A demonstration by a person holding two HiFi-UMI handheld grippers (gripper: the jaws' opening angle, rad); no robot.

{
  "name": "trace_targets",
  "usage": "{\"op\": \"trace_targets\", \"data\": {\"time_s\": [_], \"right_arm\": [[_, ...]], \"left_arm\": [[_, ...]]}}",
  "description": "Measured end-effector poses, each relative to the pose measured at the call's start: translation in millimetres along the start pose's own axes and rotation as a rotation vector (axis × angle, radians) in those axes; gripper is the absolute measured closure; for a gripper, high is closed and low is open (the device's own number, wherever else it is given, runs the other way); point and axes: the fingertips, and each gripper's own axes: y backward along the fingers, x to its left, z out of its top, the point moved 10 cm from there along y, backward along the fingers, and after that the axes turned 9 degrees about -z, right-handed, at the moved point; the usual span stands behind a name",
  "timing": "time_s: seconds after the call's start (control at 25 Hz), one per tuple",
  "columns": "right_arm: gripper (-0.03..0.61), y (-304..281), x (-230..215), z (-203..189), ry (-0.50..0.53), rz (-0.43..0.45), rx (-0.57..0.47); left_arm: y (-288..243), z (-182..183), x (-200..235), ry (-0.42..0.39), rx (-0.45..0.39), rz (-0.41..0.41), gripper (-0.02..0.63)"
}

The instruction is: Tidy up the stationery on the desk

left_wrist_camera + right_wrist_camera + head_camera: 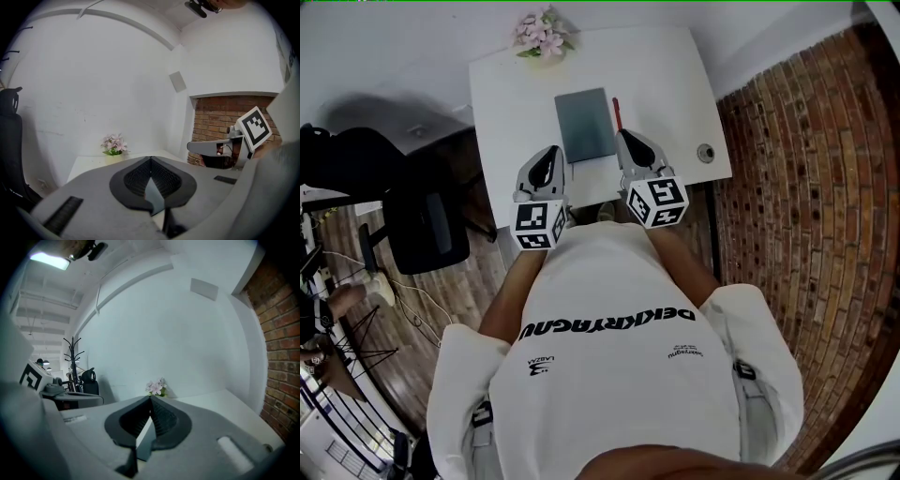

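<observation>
— Where is the stationery laid?
— A red pen (616, 112) is seen just right of the grey notebook (586, 124). The notebook is flanked by the left gripper (549, 155) and right gripper (626, 141), both with tips pressed together and nothing held.
— How should it be taken?
— The pen is judged light and slippery, best pinched mid-shaft.

Left tongs (151, 160) closed, tips meeting, nothing held. Beyond them: white surface (89, 165) bearing pink flowers (113, 143). Right tongs (208, 146) at right, before brick wall (213, 117).
</observation>
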Motion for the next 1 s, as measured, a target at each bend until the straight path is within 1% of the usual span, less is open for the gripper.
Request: {"op": "trace_targets", "data": {"time_s": [0.36,1.0], "right_arm": [[0.581,5.3,2.8,-7.9,-0.005,-0.007,-0.005],[0.581,1.2,-1.9,-10.5,-0.013,-0.022,0.000]], "left_arm": [[-1.1,-5.2,-4.7,-0.024,0.010,-0.019,0.617],[-4.4,-5.7,-1.7,-0.028,0.005,-0.018,0.617]]}}
